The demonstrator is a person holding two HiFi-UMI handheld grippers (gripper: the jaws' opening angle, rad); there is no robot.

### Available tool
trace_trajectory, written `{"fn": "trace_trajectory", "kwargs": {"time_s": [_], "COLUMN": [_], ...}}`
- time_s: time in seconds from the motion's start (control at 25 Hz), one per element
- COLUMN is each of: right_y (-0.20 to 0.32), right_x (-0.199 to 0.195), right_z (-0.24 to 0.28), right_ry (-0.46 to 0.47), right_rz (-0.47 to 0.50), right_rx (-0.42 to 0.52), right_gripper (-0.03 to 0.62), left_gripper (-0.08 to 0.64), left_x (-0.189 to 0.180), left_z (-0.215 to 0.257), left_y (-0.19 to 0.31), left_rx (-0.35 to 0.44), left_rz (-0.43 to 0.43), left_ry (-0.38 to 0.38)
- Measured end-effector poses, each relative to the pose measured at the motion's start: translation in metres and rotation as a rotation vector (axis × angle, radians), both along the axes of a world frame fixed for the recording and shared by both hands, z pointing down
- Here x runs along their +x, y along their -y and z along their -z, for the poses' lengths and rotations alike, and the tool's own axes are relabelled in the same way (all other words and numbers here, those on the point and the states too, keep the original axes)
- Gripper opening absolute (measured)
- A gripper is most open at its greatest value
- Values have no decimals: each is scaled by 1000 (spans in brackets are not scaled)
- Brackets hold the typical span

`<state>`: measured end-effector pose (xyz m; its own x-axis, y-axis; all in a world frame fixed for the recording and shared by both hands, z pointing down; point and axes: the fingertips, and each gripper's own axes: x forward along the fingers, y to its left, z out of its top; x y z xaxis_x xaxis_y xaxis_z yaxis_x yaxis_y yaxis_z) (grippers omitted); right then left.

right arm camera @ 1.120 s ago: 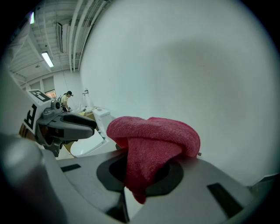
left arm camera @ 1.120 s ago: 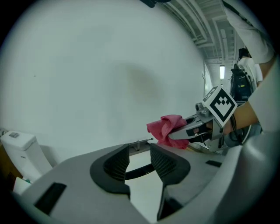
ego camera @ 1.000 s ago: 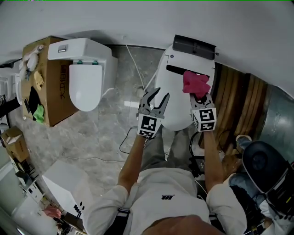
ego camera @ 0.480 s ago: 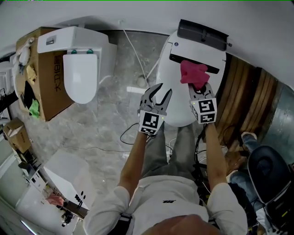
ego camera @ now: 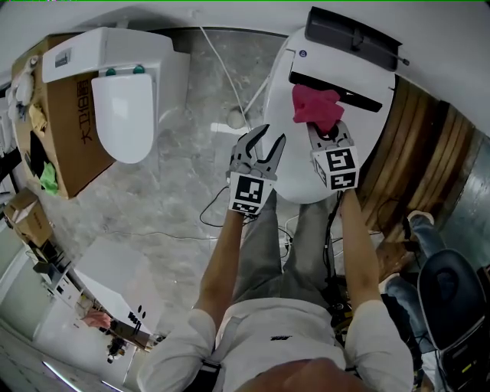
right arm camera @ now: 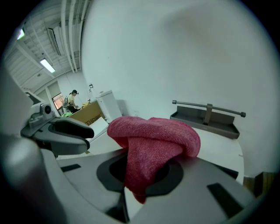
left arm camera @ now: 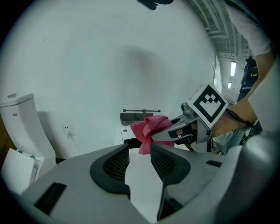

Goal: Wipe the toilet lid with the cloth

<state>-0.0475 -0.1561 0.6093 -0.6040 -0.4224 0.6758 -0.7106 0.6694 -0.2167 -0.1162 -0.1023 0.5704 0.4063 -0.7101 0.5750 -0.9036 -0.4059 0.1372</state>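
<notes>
Cloth (ego camera: 315, 107), pink terry, was clamped in the right hand-held gripper (ego camera: 325, 135), bunched just ahead of its jaws above the rear of the white toilet lid (ego camera: 295, 172). The left hand-held gripper (ego camera: 261, 147) hovered beside it, jaws apart and empty. Wiping well would likely mean pressing the cloth flat against the lid, then sweeping in overlapping strokes with steady pressure.

Grey marbled floor (ego camera: 180, 191) spreads beside 1 spare white toilet (ego camera: 121, 107). A cardboard box (ego camera: 65, 145) stands just left of that toilet, a plain white wall (ego camera: 230, 11) behind it, a white cable (ego camera: 222, 73) to its right.
</notes>
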Motion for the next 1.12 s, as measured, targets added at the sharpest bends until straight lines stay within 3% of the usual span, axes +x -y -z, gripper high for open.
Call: {"fn": "trace_trajectory", "kwargs": {"time_s": [0.28,0.8,1.12], "right_y": [27,22,0], "right_x": [-22,-81,-78], "right_z": [-32,-85,-111], "right_ry": [17,62,35], "right_rz": [-16,25,16], "right_rx": [-36,-130,-209], "right_gripper": [64,64,64], "left_gripper": [156,157,156], "left_x": [-12,-46,-48], "left_z": [-29,-64,-74], "left_y": [-1,9,5], "left_rx": [-30,-44,-59], "left_rz": [-8,24,34], "left_ry": [0,15,19]}}
